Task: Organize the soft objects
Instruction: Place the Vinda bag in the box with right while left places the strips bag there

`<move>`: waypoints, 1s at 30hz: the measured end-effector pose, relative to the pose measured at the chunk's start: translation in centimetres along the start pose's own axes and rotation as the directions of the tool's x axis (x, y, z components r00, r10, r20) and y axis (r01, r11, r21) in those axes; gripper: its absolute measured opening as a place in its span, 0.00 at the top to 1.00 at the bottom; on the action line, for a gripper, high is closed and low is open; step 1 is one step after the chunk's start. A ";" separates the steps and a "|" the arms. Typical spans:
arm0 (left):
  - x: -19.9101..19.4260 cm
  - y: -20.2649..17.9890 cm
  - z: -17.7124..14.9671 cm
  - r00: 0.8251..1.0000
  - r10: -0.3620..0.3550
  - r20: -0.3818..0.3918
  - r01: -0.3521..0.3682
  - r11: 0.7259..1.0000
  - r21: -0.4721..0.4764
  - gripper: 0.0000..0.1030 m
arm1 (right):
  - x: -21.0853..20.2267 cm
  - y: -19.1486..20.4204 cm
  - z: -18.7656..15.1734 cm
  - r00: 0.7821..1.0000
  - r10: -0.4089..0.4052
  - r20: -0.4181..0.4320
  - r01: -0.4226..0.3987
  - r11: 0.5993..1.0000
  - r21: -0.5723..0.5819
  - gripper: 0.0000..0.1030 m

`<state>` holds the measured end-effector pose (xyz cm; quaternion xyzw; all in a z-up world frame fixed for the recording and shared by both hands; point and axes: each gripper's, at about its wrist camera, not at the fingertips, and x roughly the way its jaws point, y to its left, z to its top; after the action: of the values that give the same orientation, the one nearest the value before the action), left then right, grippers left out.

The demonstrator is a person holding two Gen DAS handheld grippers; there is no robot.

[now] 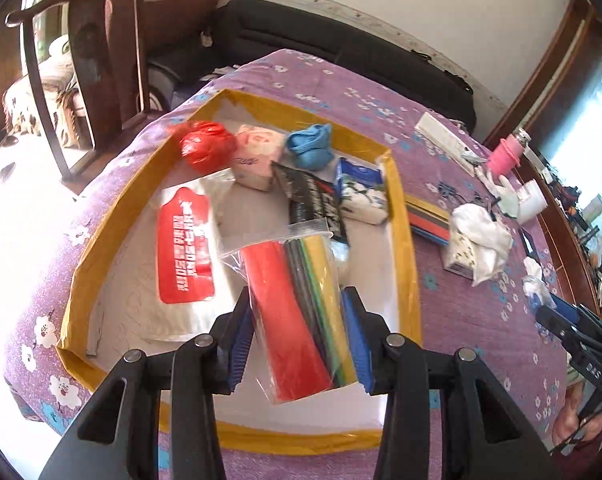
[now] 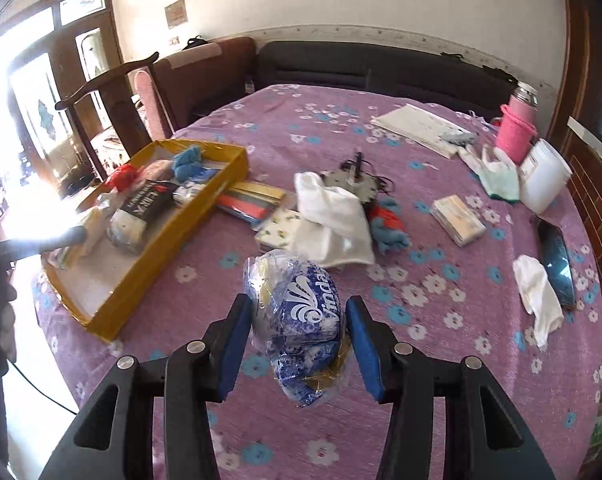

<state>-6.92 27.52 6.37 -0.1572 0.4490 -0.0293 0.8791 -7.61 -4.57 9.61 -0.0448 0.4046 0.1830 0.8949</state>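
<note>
1. My left jaws (image 1: 301, 332) clamp a clear zip bag of coloured sheets (image 1: 297, 320) above the yellow tray (image 1: 405, 240).
2. My right jaws (image 2: 299, 344) squeeze a blue "Vinda" tissue pack (image 2: 297, 312), over the bench (image 2: 441, 320) right of that tray (image 2: 173, 240).
3. Inside the tray, a black packet (image 2: 145, 204) reads "LIRX".

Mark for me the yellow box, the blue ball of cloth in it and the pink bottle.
yellow box (image 1: 404, 216), left wrist view, on its right wall.
blue ball of cloth (image 1: 311, 147), left wrist view, on its middle.
pink bottle (image 2: 516, 132), right wrist view, on its knitted sleeve.
</note>
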 end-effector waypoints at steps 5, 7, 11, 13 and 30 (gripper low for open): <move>2.3 1.7 1.8 1.000 0.028 -0.012 -0.028 0.999 -0.028 0.59 | 1.5 5.5 2.4 0.997 0.069 -0.017 -0.070 0.995 -0.068 0.49; 3.2 1.8 2.5 0.999 0.043 -0.021 -0.044 0.999 -0.028 0.55 | 2.5 7.4 3.3 0.997 0.079 -0.025 -0.081 0.993 -0.089 0.49; 4.1 2.3 3.1 0.999 0.035 -0.031 -0.037 0.998 -0.048 0.42 | 4.9 9.8 5.0 0.988 0.137 -0.068 -0.141 0.988 -0.069 0.48; 3.0 2.4 2.8 1.000 -0.009 -0.007 0.009 0.998 -0.058 0.41 | 6.4 10.8 6.0 0.983 0.161 -0.089 -0.166 0.985 -0.052 0.48; -4.7 4.7 -1.0 0.986 -0.043 0.160 0.059 0.994 -0.094 0.23 | 12.6 16.1 6.4 0.974 0.140 -0.177 -0.158 0.983 -0.091 0.37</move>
<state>-10.93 32.67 8.09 -0.2135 0.3750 -0.0173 0.9019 -1.32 15.48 5.62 -0.0763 0.4715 0.2661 0.8373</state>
